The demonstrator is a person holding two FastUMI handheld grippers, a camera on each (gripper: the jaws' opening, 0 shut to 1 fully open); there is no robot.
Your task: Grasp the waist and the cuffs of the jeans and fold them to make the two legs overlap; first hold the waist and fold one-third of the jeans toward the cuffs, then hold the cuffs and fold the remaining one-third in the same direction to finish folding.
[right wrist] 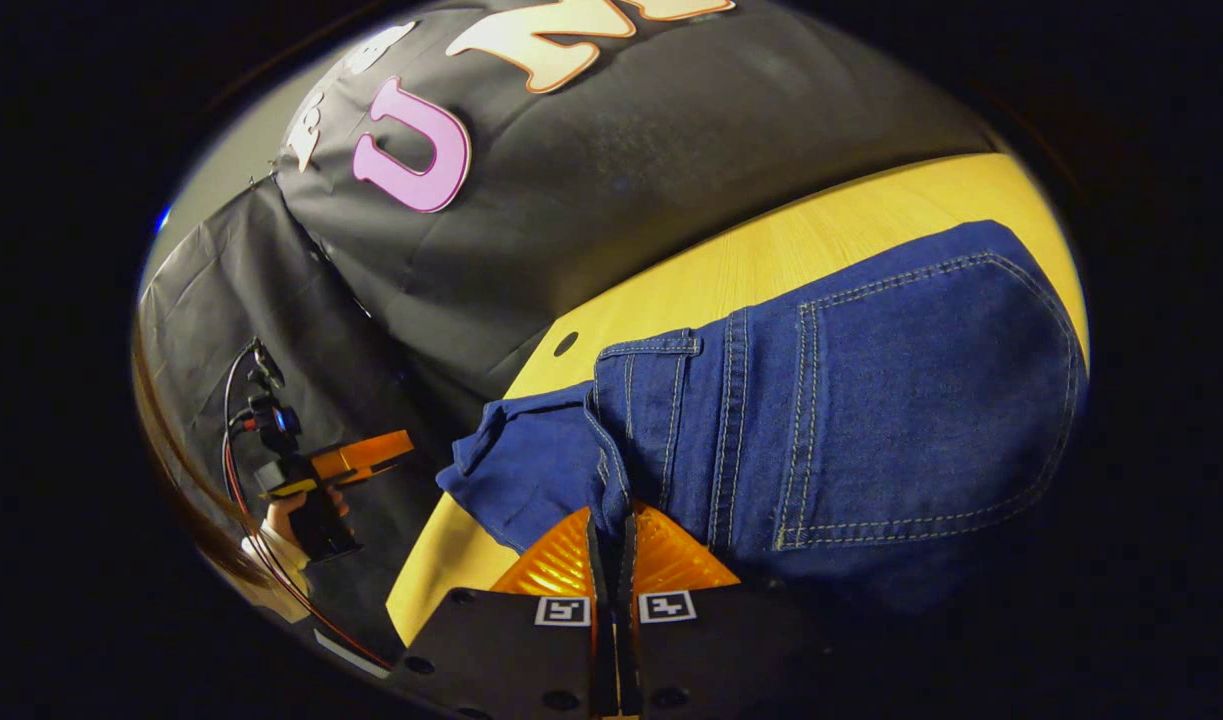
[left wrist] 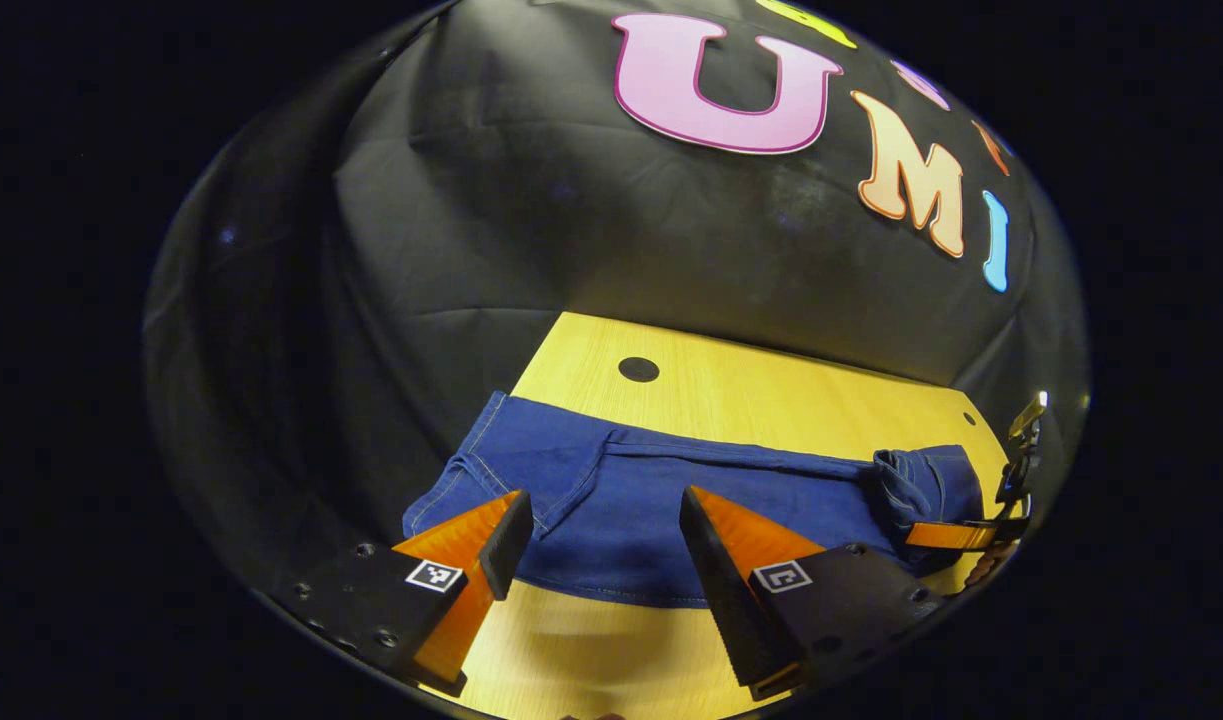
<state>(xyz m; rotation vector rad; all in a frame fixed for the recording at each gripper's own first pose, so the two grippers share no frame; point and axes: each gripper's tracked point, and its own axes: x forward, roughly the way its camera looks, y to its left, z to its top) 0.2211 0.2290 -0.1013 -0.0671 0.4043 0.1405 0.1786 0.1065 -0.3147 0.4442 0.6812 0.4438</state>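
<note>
Lying across the yellow wood-grain table (left wrist: 771, 390), the dark blue denim jeans (left wrist: 621, 500) show pale stitched seams and a back pocket (right wrist: 921, 400); the left hand-held gripper (left wrist: 603, 520) hovers spread apart, the right hand-held gripper (right wrist: 611, 530) is clamped on bunched waist fabric

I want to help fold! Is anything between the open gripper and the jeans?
No. The left gripper hangs open right over the jeans on the wooden table, with nothing visible in between.
</note>
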